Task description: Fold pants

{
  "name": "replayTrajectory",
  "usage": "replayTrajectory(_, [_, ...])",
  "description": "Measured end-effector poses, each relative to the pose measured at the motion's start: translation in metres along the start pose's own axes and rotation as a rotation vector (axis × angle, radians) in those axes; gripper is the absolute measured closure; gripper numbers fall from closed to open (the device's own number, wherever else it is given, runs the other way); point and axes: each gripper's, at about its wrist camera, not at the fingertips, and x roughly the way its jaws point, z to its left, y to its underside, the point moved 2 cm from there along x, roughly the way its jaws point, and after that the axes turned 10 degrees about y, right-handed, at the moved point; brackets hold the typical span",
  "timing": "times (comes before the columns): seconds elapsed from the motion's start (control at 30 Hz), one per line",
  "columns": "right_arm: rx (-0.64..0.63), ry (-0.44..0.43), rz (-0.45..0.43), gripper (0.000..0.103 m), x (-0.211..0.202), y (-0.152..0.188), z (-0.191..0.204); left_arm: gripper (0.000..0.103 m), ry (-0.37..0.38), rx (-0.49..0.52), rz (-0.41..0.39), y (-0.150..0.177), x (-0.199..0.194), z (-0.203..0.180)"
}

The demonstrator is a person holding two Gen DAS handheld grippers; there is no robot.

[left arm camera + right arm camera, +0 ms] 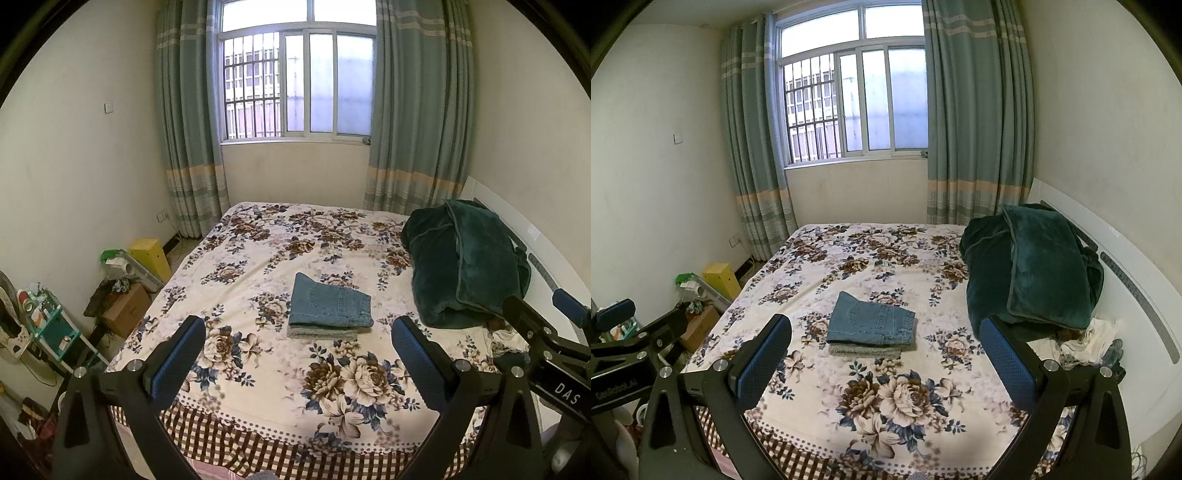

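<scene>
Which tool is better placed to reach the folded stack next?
Neither, clearly. Both the left tool and right tool are open and held back from the folded blue denim pants, roughly centred in each view.

Open floral bedspread (258, 258) surrounds the folded jeans (330, 305) on all sides. Obstacle: heaped dark green blanket (465, 262) at the right, against the white headboard (1137, 295). Both grippers are spread wide above the near edge.

Left tool (297, 341) jaws spread wide, empty — right tool (884, 338) same, level beside it.
</scene>
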Motion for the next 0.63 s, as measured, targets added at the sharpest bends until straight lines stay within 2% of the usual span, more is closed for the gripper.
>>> replayTrajectory(0.63, [0.003, 0.000, -0.003, 0.000, -0.0001, 0.0001, -0.0002, 0.000, -0.005, -0.002, -0.007, -0.0062, -0.0013, -0.0057])
